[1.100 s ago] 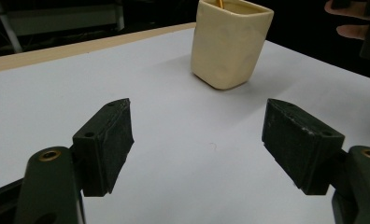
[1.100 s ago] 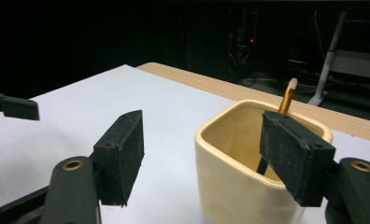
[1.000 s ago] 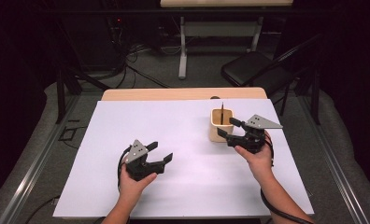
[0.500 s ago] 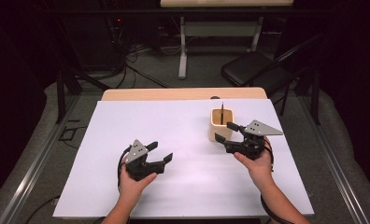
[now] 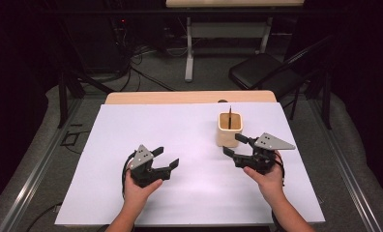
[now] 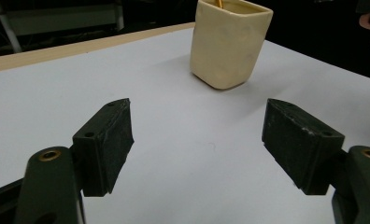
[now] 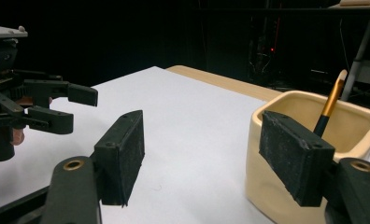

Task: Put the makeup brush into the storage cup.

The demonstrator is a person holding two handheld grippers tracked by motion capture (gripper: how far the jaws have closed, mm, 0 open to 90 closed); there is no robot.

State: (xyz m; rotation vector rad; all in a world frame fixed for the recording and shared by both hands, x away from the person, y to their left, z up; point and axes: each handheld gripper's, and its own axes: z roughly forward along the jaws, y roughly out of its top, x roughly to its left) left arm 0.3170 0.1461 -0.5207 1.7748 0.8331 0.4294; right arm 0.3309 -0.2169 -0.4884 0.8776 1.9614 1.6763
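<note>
1. The cup (image 5: 229, 128), cream and square-sided, stands upright on the white surface (image 5: 180, 130), toward its far right part.
2. A brush (image 7: 331, 103) leans inside the cup, handle end up above the rim.
3. The right tool (image 5: 235, 145) sits just beside the cup on its near side, jaws spread wide and gripping nothing.
4. In the right gripper view, one jaw lies in front of the cup's near wall and the other over bare surface; whether the jaw touches the wall cannot be told.
5. The left tool (image 5: 166, 157) is well apart from the cup, at the near-left middle of the surface, held low in the left hand (image 5: 139, 188).
6. Its jaws are also spread, with nothing between them; in the left gripper view the cup (image 6: 230, 42) stands ahead, beyond the gap.
7. The right hand (image 5: 267, 176) holds its tool from the near side.
</note>
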